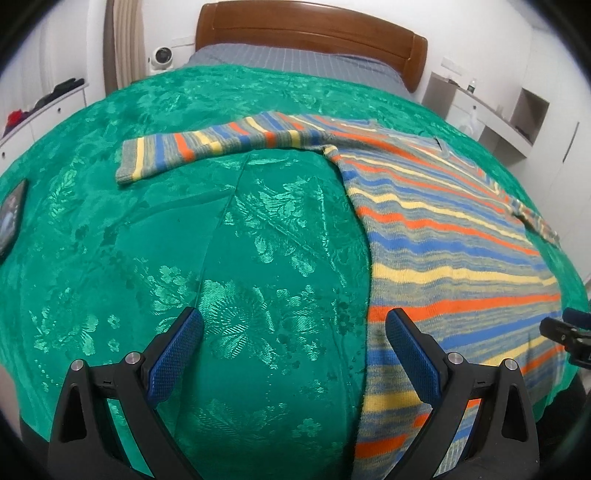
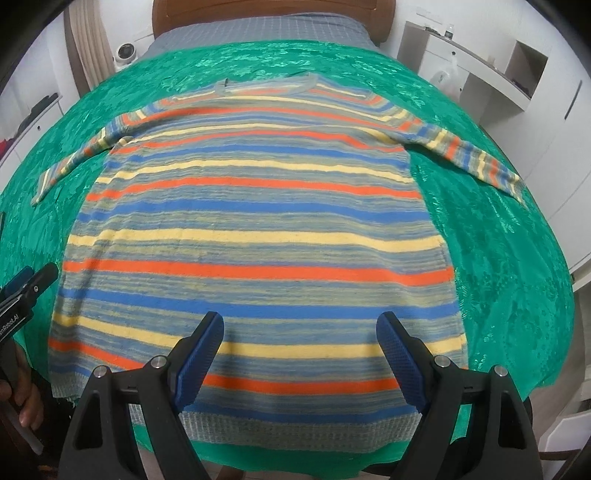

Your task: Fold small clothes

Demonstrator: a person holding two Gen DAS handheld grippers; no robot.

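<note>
A striped sweater (image 2: 258, 221) in blue, orange, yellow and grey lies flat on a green bedspread (image 2: 498, 240), hem toward me, both sleeves spread out. In the left wrist view the sweater (image 1: 443, 229) lies to the right, its left sleeve (image 1: 207, 146) stretching left. My left gripper (image 1: 294, 325) is open and empty above the bedspread (image 1: 184, 240), just left of the sweater's side edge. My right gripper (image 2: 300, 326) is open and empty above the sweater's hem. The left gripper also shows at the left edge of the right wrist view (image 2: 26, 291).
A wooden headboard (image 1: 310, 26) stands at the far end of the bed. A dark phone (image 1: 11, 218) lies on the bedspread at the left. White drawers (image 1: 40, 110) stand at the left, white shelves (image 1: 495, 114) at the right.
</note>
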